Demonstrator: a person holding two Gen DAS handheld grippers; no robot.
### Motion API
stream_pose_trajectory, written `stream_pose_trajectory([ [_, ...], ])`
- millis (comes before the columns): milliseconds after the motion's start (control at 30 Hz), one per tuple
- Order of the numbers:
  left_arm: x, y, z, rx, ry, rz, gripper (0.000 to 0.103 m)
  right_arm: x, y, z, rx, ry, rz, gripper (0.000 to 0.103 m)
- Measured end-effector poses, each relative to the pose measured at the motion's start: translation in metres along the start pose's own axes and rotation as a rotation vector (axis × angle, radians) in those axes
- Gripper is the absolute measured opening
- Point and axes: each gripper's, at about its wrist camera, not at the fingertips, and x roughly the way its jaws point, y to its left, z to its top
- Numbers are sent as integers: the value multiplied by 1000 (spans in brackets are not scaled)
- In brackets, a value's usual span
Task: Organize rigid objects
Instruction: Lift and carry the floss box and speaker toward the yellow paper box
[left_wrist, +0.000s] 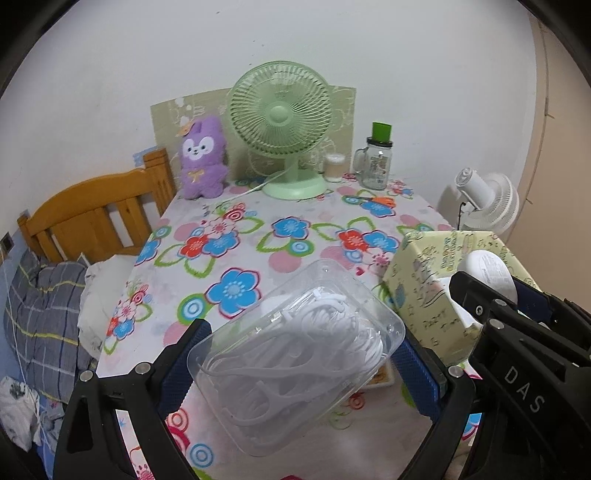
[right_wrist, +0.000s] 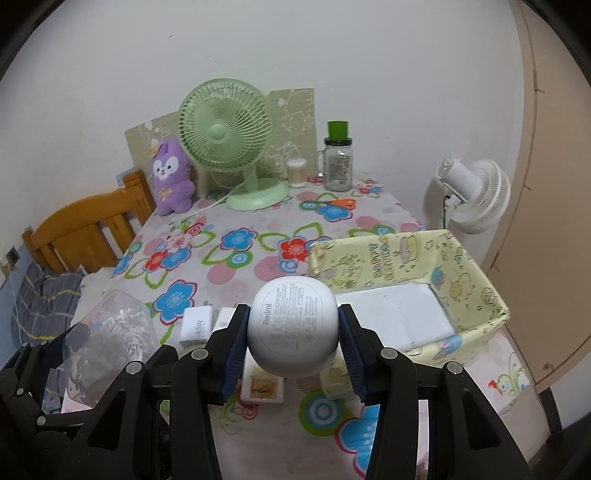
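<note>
Left tool (left_wrist: 295, 350) grips the slick clear case (left_wrist: 295, 354); right tool (right_wrist: 293, 332) pinches the round earbud case (right_wrist: 293, 325), which may squirt out before the box (right_wrist: 476, 273) at two o'clock.

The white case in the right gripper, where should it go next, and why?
Probably a short move over the yellow box to its right. The right gripper is shut on the white case, held above the table, and the box is open with only a flat white thing inside.
</note>
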Motion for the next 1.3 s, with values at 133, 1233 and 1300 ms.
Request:
stream_pose_trajectory([
  [133,1,-13,7,18,-6,-7,96,-1,-13,5,13,-5,-14,50],
  [1233,45,-123,39,134,17,-112,96,20,-117,31,65,-6,-83,50],
  [1300,50,-128,40,139,25,-115,96,24,-122,32,66,2,-82,50],
])
